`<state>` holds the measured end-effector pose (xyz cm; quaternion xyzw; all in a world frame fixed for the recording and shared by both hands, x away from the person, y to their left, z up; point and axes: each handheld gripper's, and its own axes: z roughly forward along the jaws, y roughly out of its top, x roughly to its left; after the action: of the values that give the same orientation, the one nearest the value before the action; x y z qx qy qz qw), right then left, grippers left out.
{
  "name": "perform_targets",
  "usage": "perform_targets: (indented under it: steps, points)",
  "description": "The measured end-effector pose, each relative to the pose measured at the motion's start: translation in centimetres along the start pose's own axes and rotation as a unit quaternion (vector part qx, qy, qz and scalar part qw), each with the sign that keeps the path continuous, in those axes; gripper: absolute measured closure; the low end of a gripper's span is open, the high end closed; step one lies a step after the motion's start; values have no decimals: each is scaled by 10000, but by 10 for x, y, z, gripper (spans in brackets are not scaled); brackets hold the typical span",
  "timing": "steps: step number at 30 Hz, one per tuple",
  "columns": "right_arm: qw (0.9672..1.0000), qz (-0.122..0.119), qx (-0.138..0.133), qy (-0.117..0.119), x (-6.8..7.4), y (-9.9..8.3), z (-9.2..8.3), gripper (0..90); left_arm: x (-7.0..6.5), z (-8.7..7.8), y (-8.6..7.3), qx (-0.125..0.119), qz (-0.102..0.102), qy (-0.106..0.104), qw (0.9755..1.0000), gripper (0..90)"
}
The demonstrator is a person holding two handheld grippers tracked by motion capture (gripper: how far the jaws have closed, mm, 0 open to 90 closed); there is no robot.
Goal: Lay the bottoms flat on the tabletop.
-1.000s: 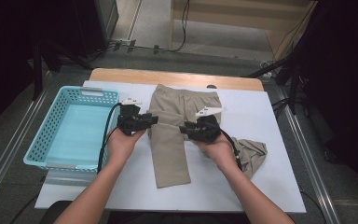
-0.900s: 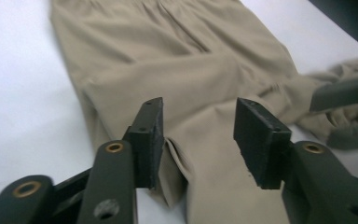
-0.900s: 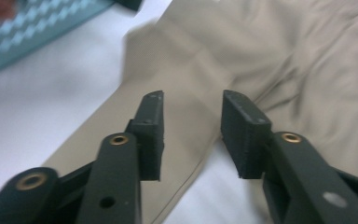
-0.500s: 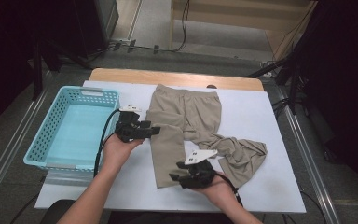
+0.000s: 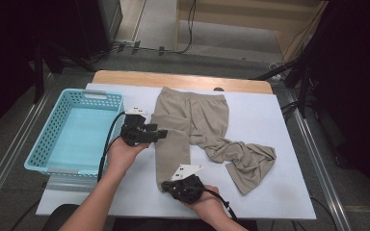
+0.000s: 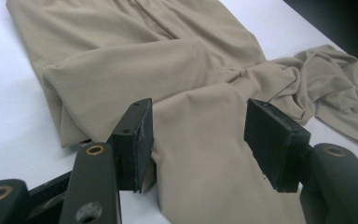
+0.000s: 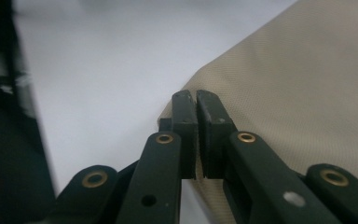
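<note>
An empty turquoise plastic basket point(image 5: 53, 144) sits at the left of the white surface point(image 5: 279, 120); right of it the left gripper point(image 5: 160, 134), half open, straddles the straight leg of beige trousers point(image 5: 190, 120) running near to far, whose near hem the right gripper point(image 5: 169, 186) pinches.

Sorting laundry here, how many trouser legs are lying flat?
1. The left leg lies flat, its hem at the right gripper; the other leg is crumpled to the right.
</note>
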<state>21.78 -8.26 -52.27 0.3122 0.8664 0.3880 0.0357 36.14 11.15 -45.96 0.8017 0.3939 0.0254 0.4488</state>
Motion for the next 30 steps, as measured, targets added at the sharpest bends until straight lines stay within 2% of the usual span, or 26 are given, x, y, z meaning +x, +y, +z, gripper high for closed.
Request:
perform_targets:
  steps: [3, 4, 6, 8, 9, 10, 14, 21, 24, 25, 28, 30]
  points:
    - [9997, -67, -49, 219, 12, 3, 7, 845, 1, -2, 0, -51, -16, -21, 10000, 415]
    - [9996, -104, -70, 243, 14, 3, 7, 815, 1, -3, 0, -63, -44, -45, 10000, 403]
    - [9997, -139, -62, 214, 13, 3, 5, 697, 1, -3, 0, -89, -63, -86, 9999, 400]
    - [9996, -63, -59, 279, 5, 3, -3, 563, 0, -4, 1, -93, -42, -89, 9999, 386]
    - [9996, -10, -49, 263, 2, 3, -6, 532, 0, -4, 1, -85, -23, -102, 9999, 385]
    - [9995, 40, -41, 323, -5, 2, -12, 523, 0, -3, 0, -65, -28, -110, 9999, 376]
    - [9997, 65, -158, 157, -28, -3, -33, 507, -1, 0, -1, 154, -46, -118, 9998, 375]
    - [9983, 385, -401, -178, -65, -16, -69, 510, -4, 3, -1, 226, -1, -145, 9996, 375]
    - [9973, 545, -408, -288, -81, -21, -84, 500, -5, 4, -1, 256, 1, -152, 9996, 375]
    - [9971, 606, -385, -262, -87, -22, -90, 481, -5, 4, -1, 266, 15, -150, 9995, 375]
    - [9965, 533, -455, -465, -97, -28, -106, 457, -6, 4, -1, 281, 32, -148, 9995, 375]
    - [9952, 638, -494, -558, -106, -34, -116, 450, -7, 4, -1, 266, 30, -147, 9995, 375]
